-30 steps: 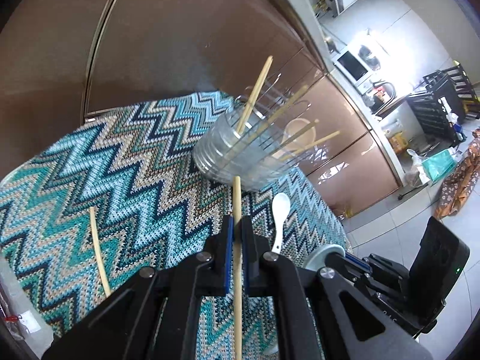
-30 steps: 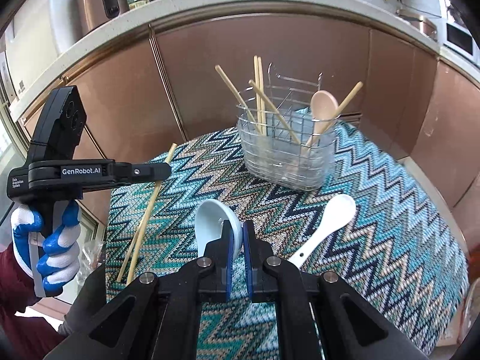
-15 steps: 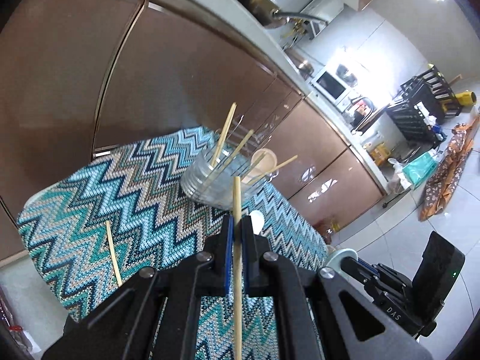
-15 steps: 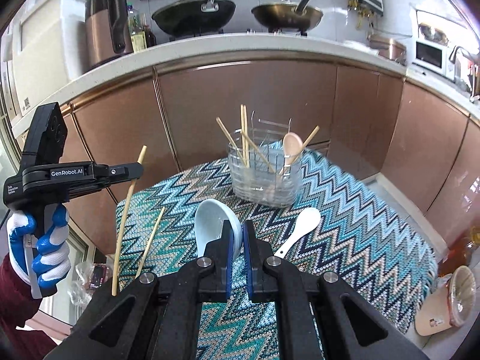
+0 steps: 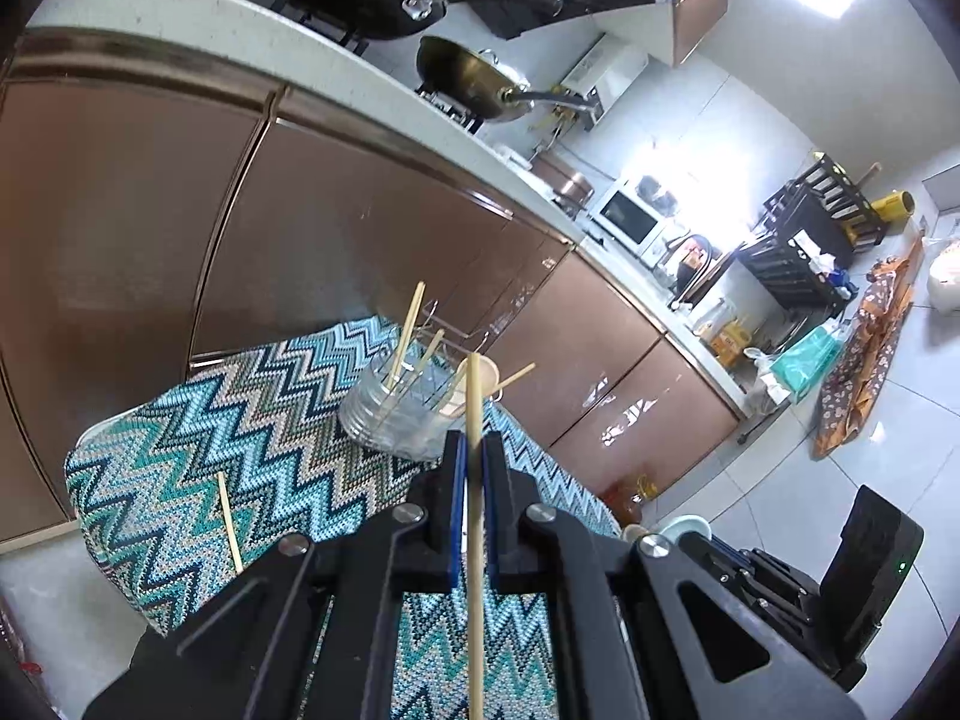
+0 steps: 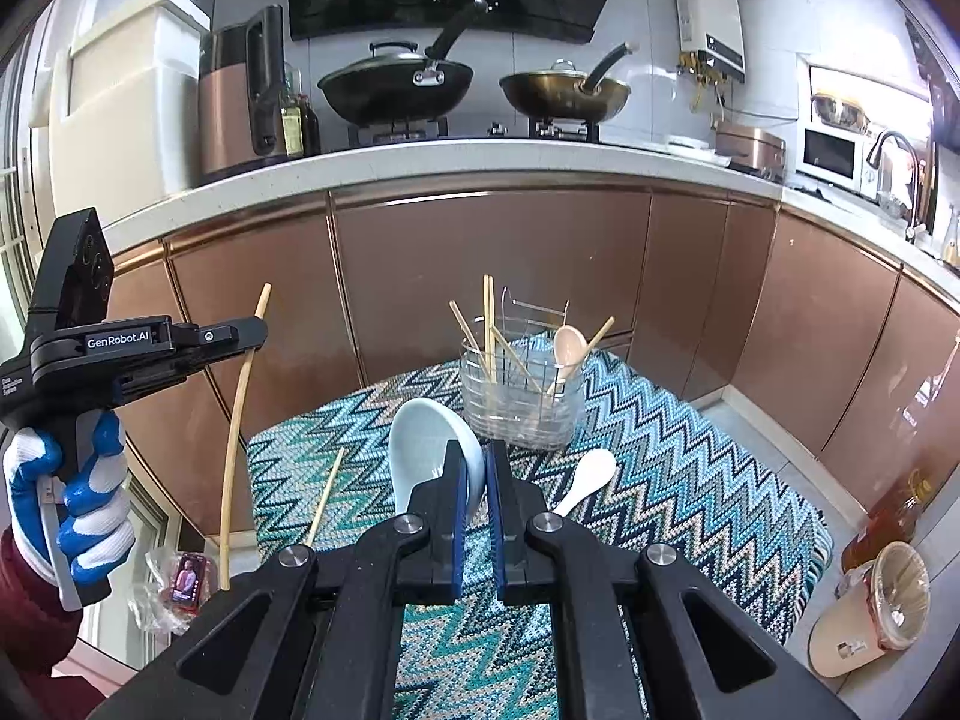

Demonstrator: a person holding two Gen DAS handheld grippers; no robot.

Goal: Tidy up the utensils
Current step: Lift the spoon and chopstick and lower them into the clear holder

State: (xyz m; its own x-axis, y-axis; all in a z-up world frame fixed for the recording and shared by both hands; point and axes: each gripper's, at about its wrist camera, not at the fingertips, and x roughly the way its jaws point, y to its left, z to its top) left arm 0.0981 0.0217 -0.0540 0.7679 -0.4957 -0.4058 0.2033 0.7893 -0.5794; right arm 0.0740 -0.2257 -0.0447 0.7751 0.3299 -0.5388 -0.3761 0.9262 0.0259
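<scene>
left gripper (image 5: pixel 472 468) is clamped on a chopstick (image 5: pixel 474 420) and the right gripper (image 6: pixel 474 474) is pinching a pale blue spoon (image 6: pixel 429 444), both held up off the zigzag cloth (image 6: pixel 690 480), probably so they can drop into the utensil holder (image 6: pixel 521 402) behind

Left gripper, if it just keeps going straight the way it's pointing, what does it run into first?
Probably the utensil holder: the left gripper, shut on a chopstick, points slightly down toward it across the patterned cloth. Depth is uncertain.
</scene>
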